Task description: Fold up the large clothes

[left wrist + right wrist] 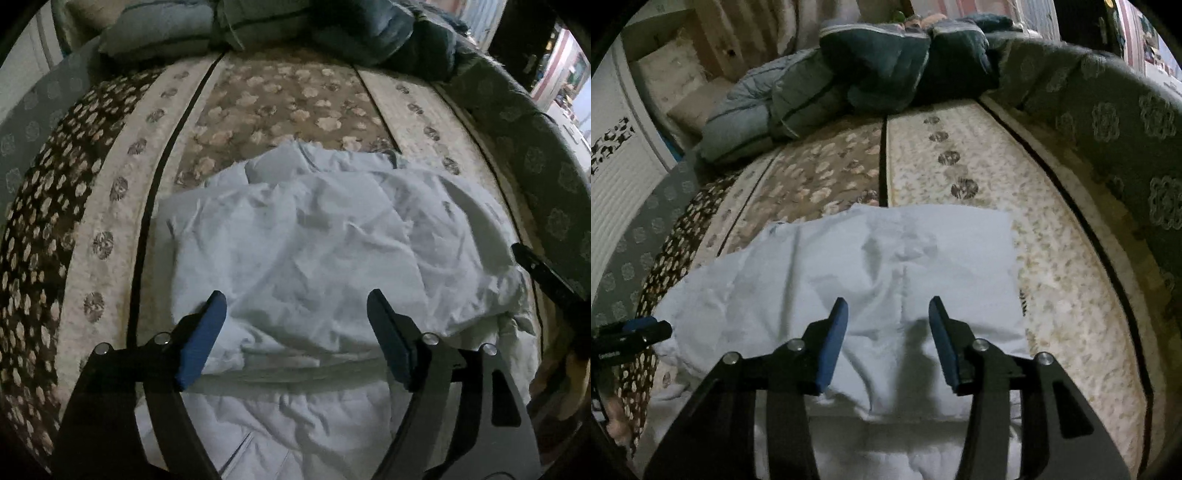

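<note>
So, biggest first: the bed (110, 206) fills both views, covered by a patterned spread with cream stripes, dark lines and a brown floral panel running toward 12 o'clock. From my right wrist view its grey-green padded edge (1115, 147) curves from 1 down to 4 o'clock.

Bedding pile (857, 81), blue-grey and dark teal quilts bunched up, sits at 12 o'clock at the far end of the bed, well apart from the garment.

White garment (314, 240) lies on the spread, centre to 6 o'clock in both views. It is wrinkled and doubled over: an upper layer with a folded edge lies on a lower layer nearest me. In the right wrist view its far edge (886, 218) runs roughly straight across, with the right corner at about 2 o'clock from centre.

Left gripper (295, 310): released, blue pads spread wide, hovering over the garment's near part, nothing clamped. I can't tell if the left pad's tip brushes the cloth.

Right gripper (888, 314): jaws also apart, narrower gap than the left, pointing down over the folded edge, no cloth pinched between the pads.

Each gripper shows in the other's camera: the right one's dark finger pokes in at 3 o'clock of the left view, at the garment's side; the left one sits at 9 o'clock of the right view, just beside the garment's left edge.
</note>
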Demonstrator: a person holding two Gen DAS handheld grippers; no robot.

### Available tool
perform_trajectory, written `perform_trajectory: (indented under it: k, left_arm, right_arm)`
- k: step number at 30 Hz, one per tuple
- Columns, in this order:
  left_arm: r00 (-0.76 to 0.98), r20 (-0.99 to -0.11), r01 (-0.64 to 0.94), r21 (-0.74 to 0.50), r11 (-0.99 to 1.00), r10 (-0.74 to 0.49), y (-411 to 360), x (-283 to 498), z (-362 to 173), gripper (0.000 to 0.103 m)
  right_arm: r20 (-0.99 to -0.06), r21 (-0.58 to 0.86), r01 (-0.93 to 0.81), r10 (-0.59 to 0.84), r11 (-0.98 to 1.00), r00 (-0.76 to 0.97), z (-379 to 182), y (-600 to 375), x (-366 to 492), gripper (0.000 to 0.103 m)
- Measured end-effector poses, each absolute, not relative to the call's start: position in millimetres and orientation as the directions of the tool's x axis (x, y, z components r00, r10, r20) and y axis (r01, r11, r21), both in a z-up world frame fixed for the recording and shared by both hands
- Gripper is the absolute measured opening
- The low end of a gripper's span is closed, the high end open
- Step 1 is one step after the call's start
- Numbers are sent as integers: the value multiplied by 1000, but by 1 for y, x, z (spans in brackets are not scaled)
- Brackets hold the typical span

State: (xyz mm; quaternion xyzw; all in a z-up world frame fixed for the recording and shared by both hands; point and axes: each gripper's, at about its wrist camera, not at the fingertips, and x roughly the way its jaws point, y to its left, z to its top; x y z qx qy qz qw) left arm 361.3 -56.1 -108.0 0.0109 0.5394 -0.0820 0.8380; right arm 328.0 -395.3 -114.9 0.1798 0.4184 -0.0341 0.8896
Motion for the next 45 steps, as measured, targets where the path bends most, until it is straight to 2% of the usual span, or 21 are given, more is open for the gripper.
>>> perform_trajectory:
  k: [5,10,13,19,23,29,45]
  left_arm:
    - [352,-934,112,-20,993,-58,-61,371,-140,78]
    - [333,-943,131,50,990,4,-73,370,-160,80]
    - [328,-944,117,93,989,50,-80,373,-167,80]
    - [280,-958,88,94,992,66,-81,378,-173,80]
    - [255,-964,74,97,993,75,-77,383,-178,84]
    - [233,-961,53,163,985,146,-90,388,-188,87]
    - [206,-971,62,138,988,122,-81,393,-199,89]
  right_arm:
    - [-789,213,200,47,957,613,-139,-375,336,48]
    - [-838,56,150,-35,987,544,-165,-361,342,48]
    - [-851,92,169,-11,981,525,-167,-365,342,48]
    - [-838,121,167,11,979,545,-175,-367,338,48]
    - [-832,116,147,15,982,555,-180,-366,336,48]
    - [-835,133,123,45,984,548,-183,-369,338,48]
    - [-848,154,107,76,982,525,-191,-372,343,48]
